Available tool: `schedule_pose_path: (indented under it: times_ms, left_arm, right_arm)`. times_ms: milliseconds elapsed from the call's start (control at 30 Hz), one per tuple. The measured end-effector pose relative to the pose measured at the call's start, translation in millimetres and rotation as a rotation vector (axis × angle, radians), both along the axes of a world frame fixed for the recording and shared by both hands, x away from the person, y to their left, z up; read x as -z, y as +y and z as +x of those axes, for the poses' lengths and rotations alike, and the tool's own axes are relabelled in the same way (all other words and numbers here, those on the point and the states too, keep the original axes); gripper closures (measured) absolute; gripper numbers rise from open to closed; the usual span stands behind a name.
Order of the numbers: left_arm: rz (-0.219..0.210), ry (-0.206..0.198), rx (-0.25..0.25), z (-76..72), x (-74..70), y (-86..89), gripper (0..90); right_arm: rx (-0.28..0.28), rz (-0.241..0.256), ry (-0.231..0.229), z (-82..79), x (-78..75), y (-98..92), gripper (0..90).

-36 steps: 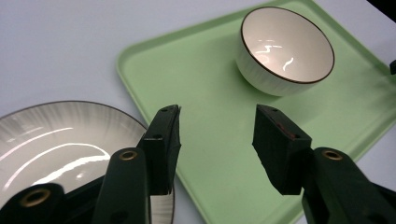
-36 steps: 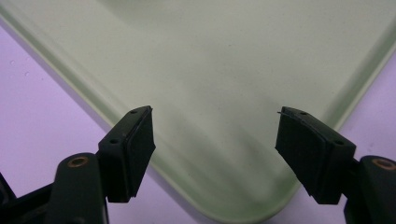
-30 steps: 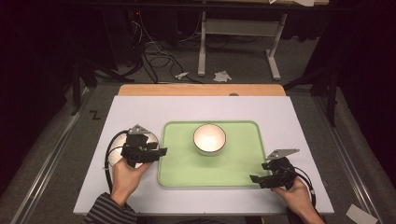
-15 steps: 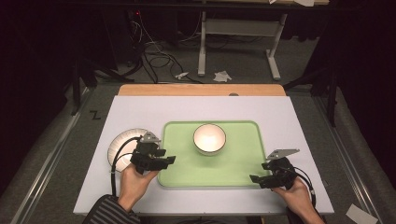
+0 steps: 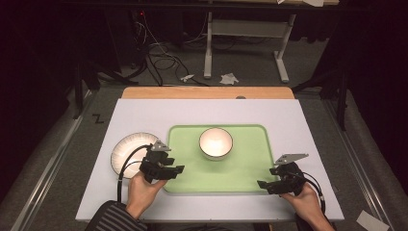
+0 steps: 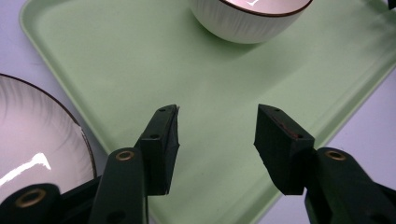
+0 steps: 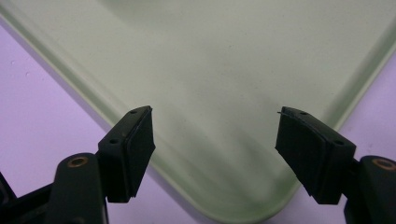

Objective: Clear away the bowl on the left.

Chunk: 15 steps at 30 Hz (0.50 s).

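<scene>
My left gripper [image 5: 177, 170] hovers over the green tray [image 5: 240, 168], jaws apart, empty, beside the plate [image 5: 126, 150]. My right gripper [image 5: 263, 185] hovers at the tray's near right corner, jaws apart. The bowl [image 5: 216, 142] sits in the tray.

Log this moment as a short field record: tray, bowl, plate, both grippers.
tray: green tray lying flat at the middle of the white table
bowl: white bowl upright on the tray, toward its far side
plate: white plate on the table, left of the tray
left gripper: left gripper jaws apart, over the tray's near left corner, holding nothing
right gripper: right gripper jaws apart, over the tray's near right corner, holding nothing
</scene>
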<state>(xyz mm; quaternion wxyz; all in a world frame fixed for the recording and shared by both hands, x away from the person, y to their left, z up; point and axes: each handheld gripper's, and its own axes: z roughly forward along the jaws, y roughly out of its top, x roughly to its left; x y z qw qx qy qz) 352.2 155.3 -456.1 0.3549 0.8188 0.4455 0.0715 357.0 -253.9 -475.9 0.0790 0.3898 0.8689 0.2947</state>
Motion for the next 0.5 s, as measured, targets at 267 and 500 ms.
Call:
schedule_pose_path:
  times_ms: [267,500]
  left_arm:
    - [0.014,0.034,0.002,2.8,10.2,-5.0,49.0]
    - [0.01,0.039,-0.004,3.8,10.2,-3.6,48.2]
  right_arm:
    - [0.004,0.002,0.002,0.1,0.1,0.1,29.2]
    - [0.005,0.002,0.008,0.2,0.2,0.4,29.2]
